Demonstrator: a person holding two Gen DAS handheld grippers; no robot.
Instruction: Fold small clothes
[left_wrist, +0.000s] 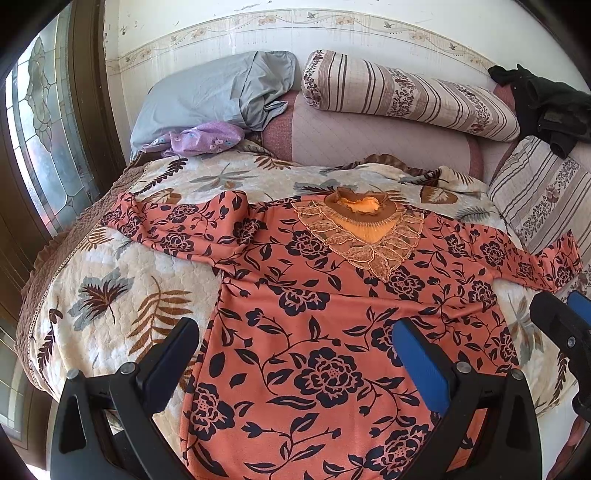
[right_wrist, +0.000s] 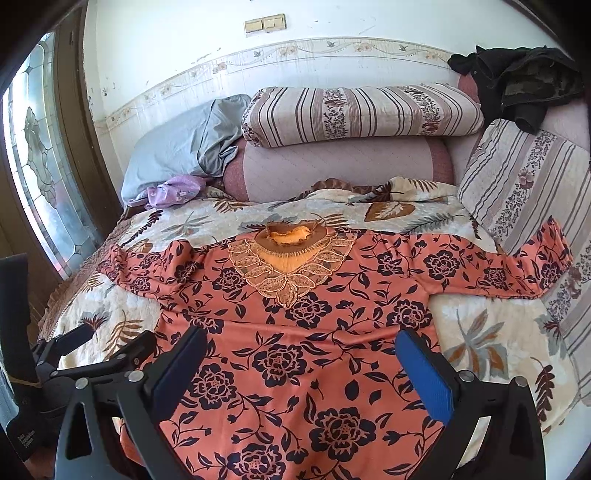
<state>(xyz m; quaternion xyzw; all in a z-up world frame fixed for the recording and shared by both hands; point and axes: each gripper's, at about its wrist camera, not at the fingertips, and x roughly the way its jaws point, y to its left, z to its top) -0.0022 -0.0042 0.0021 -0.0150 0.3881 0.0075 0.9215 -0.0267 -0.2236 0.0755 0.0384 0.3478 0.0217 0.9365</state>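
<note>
Orange floral top (left_wrist: 325, 314) is laid flat, front up, on the leaf-print quilt (left_wrist: 110, 295) of the bed, filling centre and bottom of both views; embroidered collar (right_wrist: 291, 254) is seen at frame centre, sleeves spread to left and right edges. Left claw (left_wrist: 295, 354) is held wide open w/ nothing gripped, above the lower body of the top. Right claw (right_wrist: 301, 363) is likewise wide open and empty over the same area; blue pads are seen on its right finger. Grey pillow (left_wrist: 210, 92) is seen upper left, striped pillow (left_wrist: 406, 96) upper centre-right, dark clothing (right_wrist: 517, 81) upper right, purple cloth (right_wrist: 170, 190) just below the grey pillow.
</note>
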